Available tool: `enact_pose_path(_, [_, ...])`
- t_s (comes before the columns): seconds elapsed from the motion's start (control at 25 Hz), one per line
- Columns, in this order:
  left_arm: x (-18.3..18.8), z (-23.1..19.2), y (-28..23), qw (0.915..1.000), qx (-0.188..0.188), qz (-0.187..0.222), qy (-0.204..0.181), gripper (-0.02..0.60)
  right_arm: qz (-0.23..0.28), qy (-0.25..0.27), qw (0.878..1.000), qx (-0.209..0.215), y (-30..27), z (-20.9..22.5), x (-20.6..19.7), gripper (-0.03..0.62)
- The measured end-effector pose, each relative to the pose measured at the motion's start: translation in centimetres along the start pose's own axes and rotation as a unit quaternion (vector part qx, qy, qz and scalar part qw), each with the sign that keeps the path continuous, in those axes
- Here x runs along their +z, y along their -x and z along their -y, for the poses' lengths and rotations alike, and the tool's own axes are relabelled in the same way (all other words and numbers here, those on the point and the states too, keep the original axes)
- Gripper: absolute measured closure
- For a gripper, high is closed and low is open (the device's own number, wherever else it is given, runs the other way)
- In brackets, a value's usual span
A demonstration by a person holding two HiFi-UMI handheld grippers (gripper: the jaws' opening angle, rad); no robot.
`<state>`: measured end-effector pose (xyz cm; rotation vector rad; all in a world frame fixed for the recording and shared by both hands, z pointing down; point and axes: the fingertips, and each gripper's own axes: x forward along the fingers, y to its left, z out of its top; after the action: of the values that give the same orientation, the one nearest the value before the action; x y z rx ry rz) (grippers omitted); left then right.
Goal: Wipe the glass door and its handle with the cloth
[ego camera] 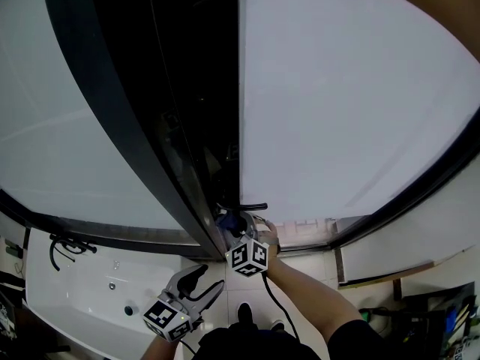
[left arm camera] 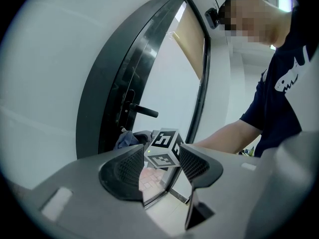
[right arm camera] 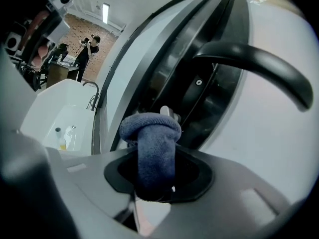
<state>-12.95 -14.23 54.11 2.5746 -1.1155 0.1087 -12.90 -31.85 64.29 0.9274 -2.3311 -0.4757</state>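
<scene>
The cloth (right arm camera: pixel 152 151) is soft, light terry folded into a thick wad. The right gripper (right arm camera: pixel 154 180) is clamped on its lower end, so the plush top bulges past the jaws and should mould round a curve. That low hold looks right, since fabric meets the surface and not plastic. The cloth sits just below the handle (right arm camera: pixel 254 63), at 1 o'clock in the right gripper view. The handle is a stiff, smooth lever that may swing if pressed. The door (ego camera: pixel 345 103) looks hard and slick, so light pressure should do.

In the head view the left gripper (ego camera: pixel 206 280) hangs at 7 o'clock from the right one, jaws apart and empty. The dark frame (ego camera: pixel 127 133) crowds in at 11 o'clock, and open pane runs from 12 to 3. The basin (ego camera: pixel 82 291) at 8 o'clock is well apart.
</scene>
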Motion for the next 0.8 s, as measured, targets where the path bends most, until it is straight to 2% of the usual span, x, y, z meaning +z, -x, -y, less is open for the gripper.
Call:
enact_pose_path(0.16, [-0.1, 0.4, -0.2, 1.0, -0.004, -0.003, 0.001, 0.362, -0.001, 0.006, 1.0, 0.003, 0.3, -0.2, 0.2, 0.461])
enact_pose_path(0.4, [-0.1, 0.3, -0.1, 1.0, 0.0, -0.003, -0.001, 0.362, 0.003, 0.075, 0.997, -0.003, 0.3, -0.7, 0.7, 0.461])
enact_pose_path(0.56, [-0.3, 0.5, -0.3, 1.0, -0.002, -0.007, -0.001, 0.362, -0.005, 0.163, 0.986, 0.028, -0.4, -2.5, 0.6, 0.461])
enact_pose_path(0.8, [-0.4, 0.5, -0.1, 1.0, 0.0, -0.003, -0.001, 0.362, -0.046, 0.182, 0.98, 0.061, -2.1, -4.0, -2.3, 0.461])
